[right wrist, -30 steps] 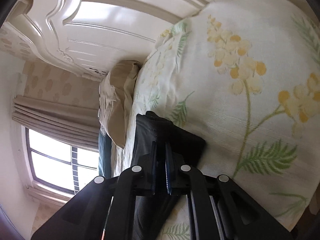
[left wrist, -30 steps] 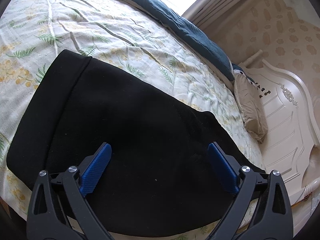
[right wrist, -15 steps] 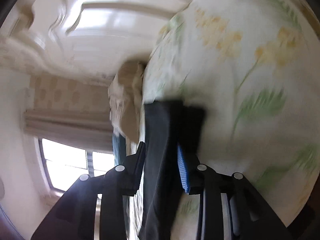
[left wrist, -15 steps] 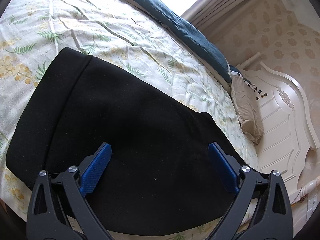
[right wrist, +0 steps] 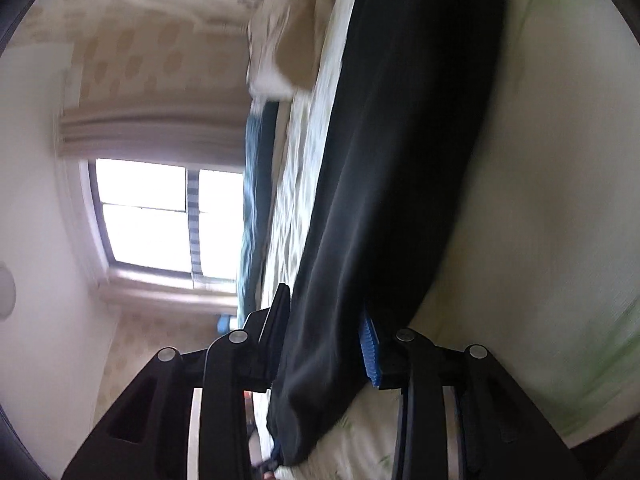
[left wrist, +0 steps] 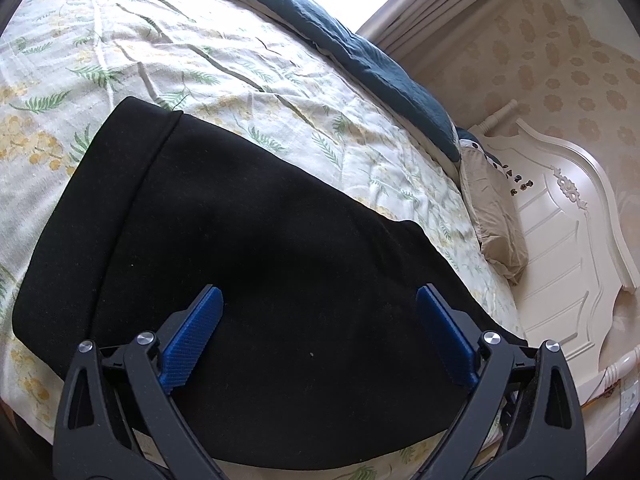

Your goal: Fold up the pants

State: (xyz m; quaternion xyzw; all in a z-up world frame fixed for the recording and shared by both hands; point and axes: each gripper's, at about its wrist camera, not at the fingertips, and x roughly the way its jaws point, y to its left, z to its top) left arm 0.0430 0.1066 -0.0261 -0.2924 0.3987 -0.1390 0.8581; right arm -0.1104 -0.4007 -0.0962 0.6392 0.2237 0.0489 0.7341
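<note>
The black pants (left wrist: pixel 248 248) lie flat on a floral bedspread (left wrist: pixel 168 60), waistband at the upper left. My left gripper (left wrist: pixel 318 336) hovers over their near part, jaws wide open and empty. In the right wrist view, my right gripper (right wrist: pixel 326 332) is open, with a leg of the black pants (right wrist: pixel 384 160) running between its fingers; the view is blurred. The blue pad (right wrist: pixel 370 356) shows beside the fabric.
A dark teal blanket (left wrist: pixel 360 52) lies along the far side of the bed. A beige pillow (left wrist: pixel 492 216) rests against the white headboard (left wrist: pixel 572 240). A window (right wrist: pixel 160 216) and curtains are beyond the bed.
My right gripper opened from shut and slid along the pant leg, so the fabric now fills more of its view. My left gripper stayed open and barely moved.
</note>
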